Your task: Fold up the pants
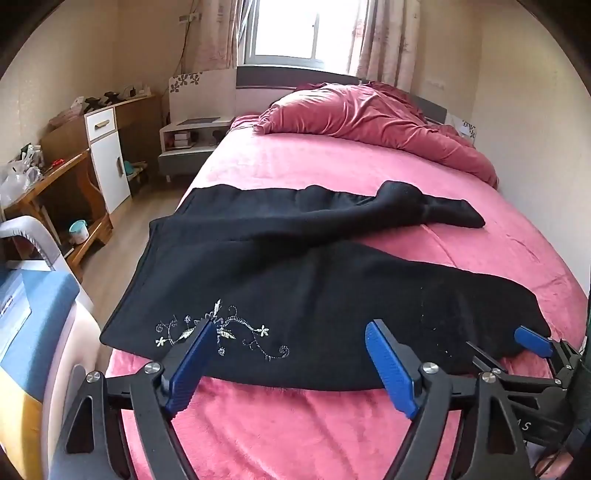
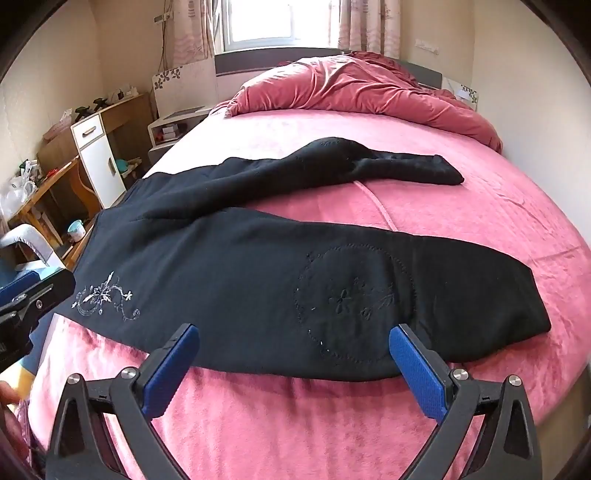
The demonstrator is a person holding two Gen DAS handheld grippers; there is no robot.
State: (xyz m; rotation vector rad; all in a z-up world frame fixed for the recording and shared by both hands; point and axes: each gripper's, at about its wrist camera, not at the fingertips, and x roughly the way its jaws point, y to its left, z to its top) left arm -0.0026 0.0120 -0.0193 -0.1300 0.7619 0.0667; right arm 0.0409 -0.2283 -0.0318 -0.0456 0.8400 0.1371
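Broadly, a bed (image 1: 332,166) covered in a fuzzy pink blanket fills a small room, with a crumpled rose duvet (image 1: 369,114) heaped below the window (image 1: 284,29) and a wooden desk (image 1: 55,177) and white cabinet (image 1: 107,155) along the left wall. Black pants (image 2: 258,280) of soft, thick knit lie flat across the blanket, waist at the left edge, 2 legs spread apart, pale floral stitching near the hip. Both the left gripper (image 1: 291,365) and the right gripper (image 2: 295,369) hang at the near hem with blue ribbed pads wide apart, holding nothing.
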